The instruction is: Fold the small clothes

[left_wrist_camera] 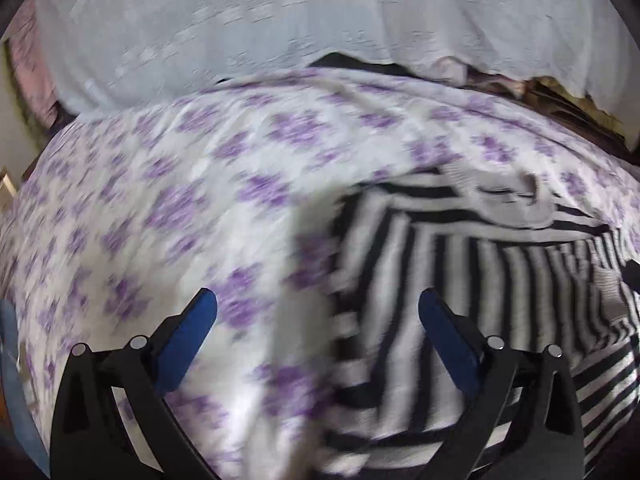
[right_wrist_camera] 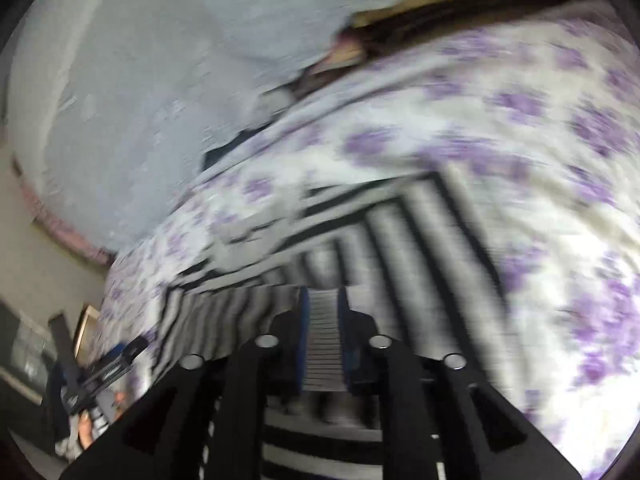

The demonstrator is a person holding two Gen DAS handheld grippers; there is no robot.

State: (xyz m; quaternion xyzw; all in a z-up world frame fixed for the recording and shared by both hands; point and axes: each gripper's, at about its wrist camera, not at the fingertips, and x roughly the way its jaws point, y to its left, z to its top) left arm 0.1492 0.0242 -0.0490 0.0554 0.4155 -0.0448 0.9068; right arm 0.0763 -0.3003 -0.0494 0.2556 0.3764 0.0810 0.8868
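While both views are pretty smeared, I can see the black-and-white striped top (left_wrist_camera: pixel 460 264) lying on the purple-flowered bedsheet (left_wrist_camera: pixel 168 184). My left gripper (left_wrist_camera: pixel 318 310) hangs over its edge with the blue pads wide apart, holding nothing. My right gripper (right_wrist_camera: pixel 322 300) is pinched tight on a ribbed strip of the striped fabric. A pale blue cloth (left_wrist_camera: pixel 240 28) sits further back.

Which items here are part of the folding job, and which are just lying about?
Part of the job:
striped top
right gripper, shut on its ribbed edge
left gripper, open

Lying about:
flowered bedsheet
pale blue cloth
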